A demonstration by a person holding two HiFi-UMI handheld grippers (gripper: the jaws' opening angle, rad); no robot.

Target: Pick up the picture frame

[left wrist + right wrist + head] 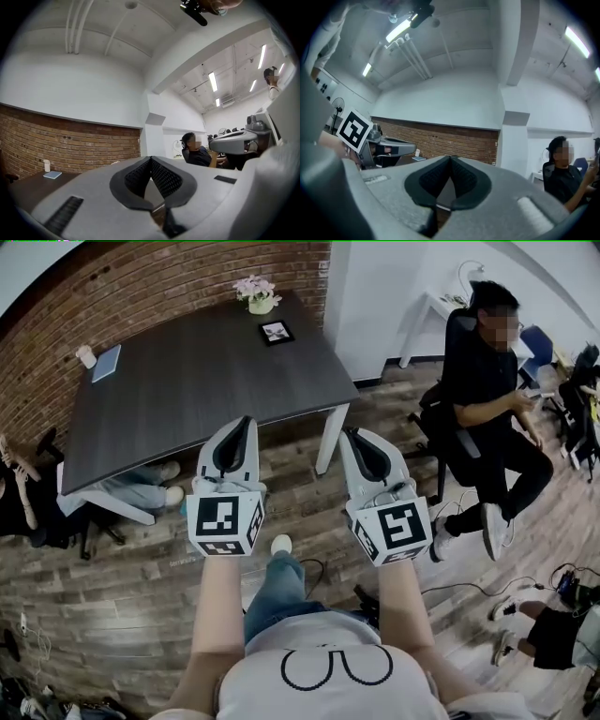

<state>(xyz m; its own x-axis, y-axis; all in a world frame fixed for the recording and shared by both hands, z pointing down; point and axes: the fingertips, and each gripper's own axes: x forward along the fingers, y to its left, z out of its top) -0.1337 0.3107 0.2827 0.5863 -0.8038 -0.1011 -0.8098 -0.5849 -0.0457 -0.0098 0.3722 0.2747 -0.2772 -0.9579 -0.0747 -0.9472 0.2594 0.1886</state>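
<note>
The picture frame (277, 332), small and black with a pale picture, lies flat near the far right edge of the dark table (187, 390) in the head view. My left gripper (246, 423) and right gripper (351, 434) are held side by side over the wooden floor, short of the table's near edge, both pointing toward it. Each is shut with nothing between its jaws. In the left gripper view the left gripper (150, 159) has its tips meeting, and the right gripper (450, 158) looks the same in its own view. The frame is not seen in either gripper view.
On the table stand a pot of pink flowers (258, 294), a blue notebook (106, 363) and a small white cup (85, 356). A seated person (487, 418) is at the right; another person's legs (150, 486) show under the table's left end. Cables (487, 589) lie on the floor.
</note>
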